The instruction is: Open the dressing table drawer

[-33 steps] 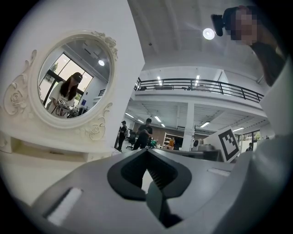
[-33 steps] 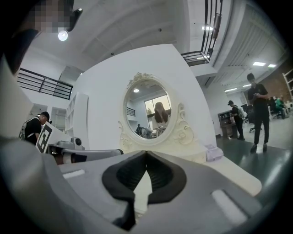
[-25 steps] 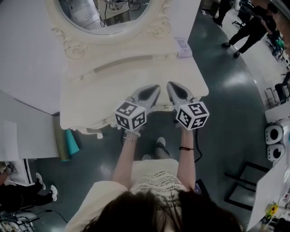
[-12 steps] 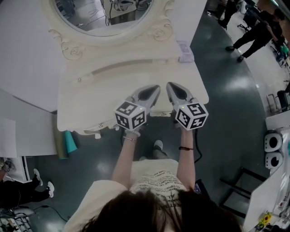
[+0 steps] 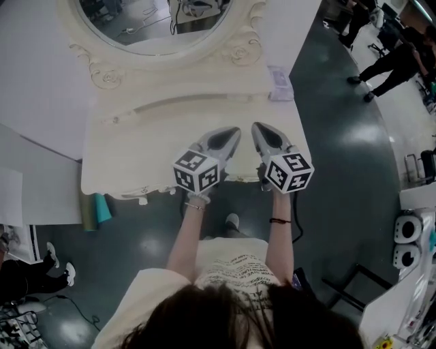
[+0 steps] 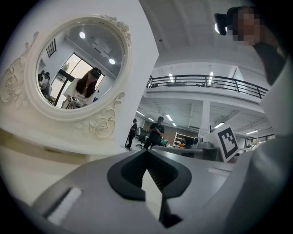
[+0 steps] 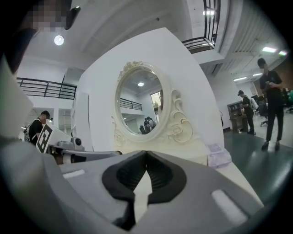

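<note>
Cream-painted and carved, the dressing bench (image 5: pixel 136 150) stands against a white panel in front of the person, with its oval mirror (image 5: pixel 157 20) in a scrolled frame at the back. The drawer lies somewhere under the front edge, and from above its face cannot be made out. Both grippers hang side by side over the middle of that front edge, pointing towards the mirror, each held in a bare-armed hand. The left gripper (image 5: pixel 236 131) has its jaws together, tips meeting, with only pale bench top showing through the gap behind them. The right gripper (image 5: pixel 257 127) is the same, jaws closed on nothing. A small pale packet (image 5: pixel 279 75) lies at the bench's right rear corner. A teal roll (image 5: pixel 102 208) stands on the dark floor by the left front leg. People (image 5: pixel 395 61) stand well apart at the upper right.
</note>
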